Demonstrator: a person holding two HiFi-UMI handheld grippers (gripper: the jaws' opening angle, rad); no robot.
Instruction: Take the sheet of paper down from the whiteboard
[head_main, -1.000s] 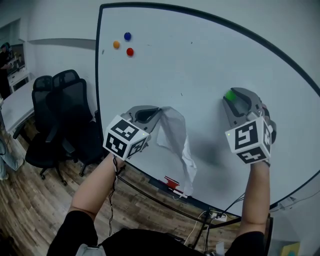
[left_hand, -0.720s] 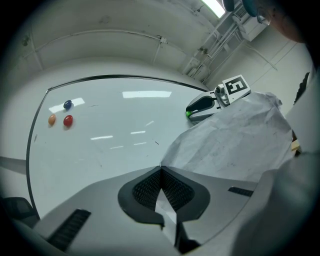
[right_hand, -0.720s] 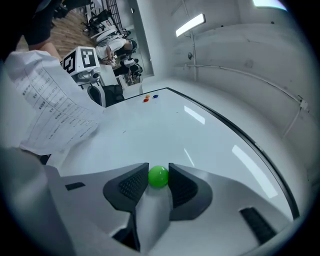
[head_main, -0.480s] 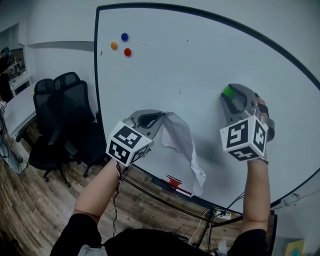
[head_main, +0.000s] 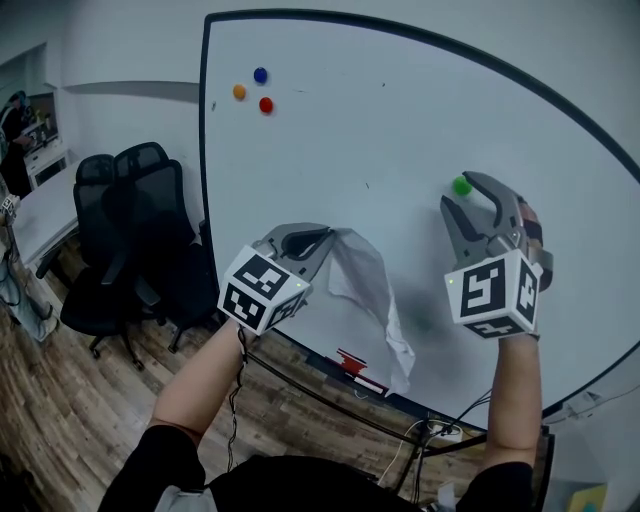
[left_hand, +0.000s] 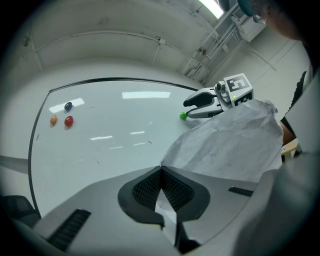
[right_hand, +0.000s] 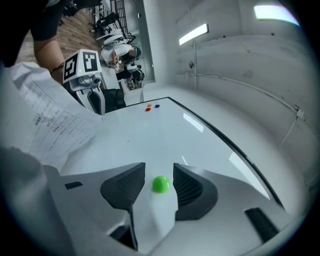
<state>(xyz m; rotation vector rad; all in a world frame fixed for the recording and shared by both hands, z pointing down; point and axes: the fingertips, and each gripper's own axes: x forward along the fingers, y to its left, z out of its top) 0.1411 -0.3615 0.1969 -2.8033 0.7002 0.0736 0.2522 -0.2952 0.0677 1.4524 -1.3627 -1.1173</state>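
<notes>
The whiteboard (head_main: 380, 140) is white with a black frame and carries a blue magnet (head_main: 260, 74), an orange magnet (head_main: 239, 91), a red magnet (head_main: 266, 104) and a bright green magnet (head_main: 461, 186). The sheet of paper (head_main: 365, 280) is white with fine lines of dark print. The left tongs (head_main: 328, 234) and right tongs (head_main: 462, 193) are grey with black ribbed pads (right_hand: 122, 187) and black-and-white square markers; the office chairs (head_main: 130, 230) are black, the floor (head_main: 60, 400) brown wood planks.

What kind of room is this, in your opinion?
Most likely an office or meeting room: a large whiteboard with coloured magnets, black swivel office chairs beside it, and a light desk at the far left.
</notes>
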